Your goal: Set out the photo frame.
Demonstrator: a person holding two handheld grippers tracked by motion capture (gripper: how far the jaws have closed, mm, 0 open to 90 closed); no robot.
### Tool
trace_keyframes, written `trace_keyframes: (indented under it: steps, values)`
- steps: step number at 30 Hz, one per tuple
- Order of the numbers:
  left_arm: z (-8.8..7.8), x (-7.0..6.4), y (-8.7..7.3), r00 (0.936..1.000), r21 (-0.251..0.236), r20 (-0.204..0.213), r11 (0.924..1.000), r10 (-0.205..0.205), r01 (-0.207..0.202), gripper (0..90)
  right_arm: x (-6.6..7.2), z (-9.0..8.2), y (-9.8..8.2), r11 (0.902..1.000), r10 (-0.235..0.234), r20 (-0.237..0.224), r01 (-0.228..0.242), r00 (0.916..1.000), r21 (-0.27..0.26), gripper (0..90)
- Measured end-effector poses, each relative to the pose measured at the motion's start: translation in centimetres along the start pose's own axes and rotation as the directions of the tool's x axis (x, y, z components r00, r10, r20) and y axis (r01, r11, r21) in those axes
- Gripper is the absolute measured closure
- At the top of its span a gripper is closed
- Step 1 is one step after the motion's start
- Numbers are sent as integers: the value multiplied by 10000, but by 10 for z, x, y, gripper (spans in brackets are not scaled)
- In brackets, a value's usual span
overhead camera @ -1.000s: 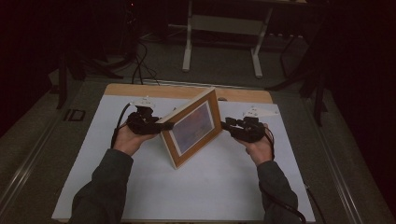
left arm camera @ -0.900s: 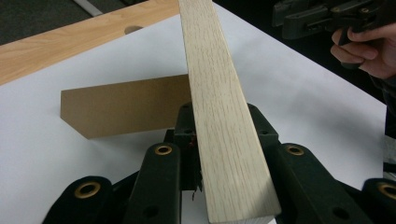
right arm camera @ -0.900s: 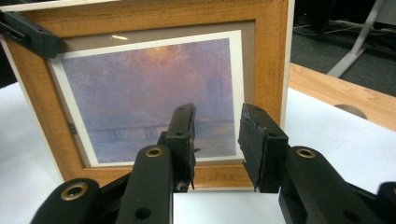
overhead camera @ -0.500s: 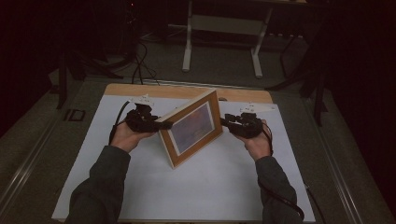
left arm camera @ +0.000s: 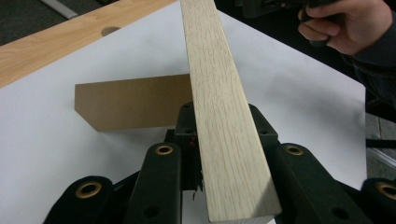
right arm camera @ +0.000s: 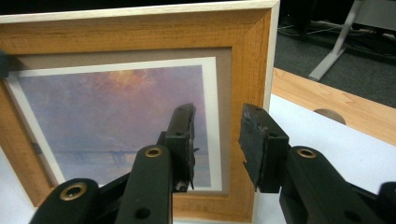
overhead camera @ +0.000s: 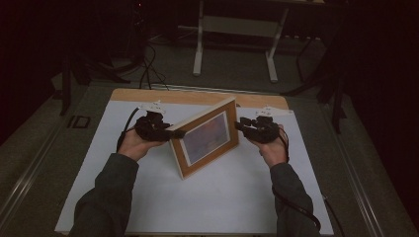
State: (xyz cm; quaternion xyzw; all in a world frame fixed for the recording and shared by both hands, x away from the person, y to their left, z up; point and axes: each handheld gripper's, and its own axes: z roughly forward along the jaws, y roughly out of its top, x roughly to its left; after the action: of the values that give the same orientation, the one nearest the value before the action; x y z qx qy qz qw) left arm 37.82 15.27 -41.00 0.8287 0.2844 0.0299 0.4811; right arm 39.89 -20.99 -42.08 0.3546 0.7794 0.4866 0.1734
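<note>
A wooden picture frame (overhead camera: 205, 140) with a purple sunset print stands upright and angled on the white sheet (overhead camera: 222, 197). My left gripper (overhead camera: 175, 133) is shut on the frame's left edge. In the left gripper view the pale side strip (left arm camera: 224, 140) runs between the jaws (left arm camera: 219, 116), and the brown easel back (left arm camera: 130, 107) rests on the sheet behind. My right gripper (overhead camera: 239, 126) sits at the frame's right edge. Its jaws (right arm camera: 217, 135) have just been opening and face the print (right arm camera: 116, 116) with nothing between the pads.
The sheet covers a wooden table whose bare far strip (overhead camera: 148, 96) has a round hole (right arm camera: 329, 114). Beyond it on the dark floor stand white metal legs (overhead camera: 232, 44) and loose cables (overhead camera: 148, 74). The other hand (left arm camera: 345, 23) appears at the top right of the left gripper view.
The right gripper has shifted slightly toward the far side, by the frame's right edge. The left gripper and the frame have kept still.
</note>
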Motion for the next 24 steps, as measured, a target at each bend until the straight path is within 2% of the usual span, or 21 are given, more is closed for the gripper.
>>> trace_keyframes:
  steps: [5, 10, 14, 15, 18, 20, 21, 23, 24]
  values:
    - [0, -1, 0, 9989, 86, 354, 9995, 305, -308, 732, -2, -1, 0, 9999, -85, 196, 83, 9998, 100, 630]
    - [-1, 1, -2, 9982, 48, 541, 9996, 266, -269, 731, -6, -1, -1, 9999, -28, 305, 24, 9995, 109, 592]
    - [0, -1, -3, 9997, -75, 223, 9999, 89, -88, 715, -8, 1, -1, 9999, 60, 410, -65, 9991, 122, 551]
    - [0, -2, -4, 10000, -88, -15, 10000, 13, -13, 681, -9, 3, -1, 9999, 84, 417, -89, 9991, 131, 544]
    - [-2, -5, -8, 9995, -217, -290, 9997, -76, 70, 628, -9, 6, 1, 9998, 54, 419, -63, 9991, 213, 525]
    - [-2, -5, -8, 9995, -217, -290, 9997, -76, 70, 610, -9, 7, 1, 9997, 45, 410, -55, 9991, 237, 525]
    - [-7, -9, -12, 9980, -449, -612, 9989, -176, 148, 586, -9, 10, 3, 9995, 24, 347, -34, 9994, 304, 498]
    - [-8, -14, -14, 9960, -396, -887, 9992, -112, 77, 576, -10, 14, 5, 9993, 33, 238, -42, 9997, 383, 473]
    - [-8, -14, -14, 9960, -396, -887, 9992, -112, 77, 561, -10, 14, 5, 9993, 33, 238, -42, 9997, 383, 473]
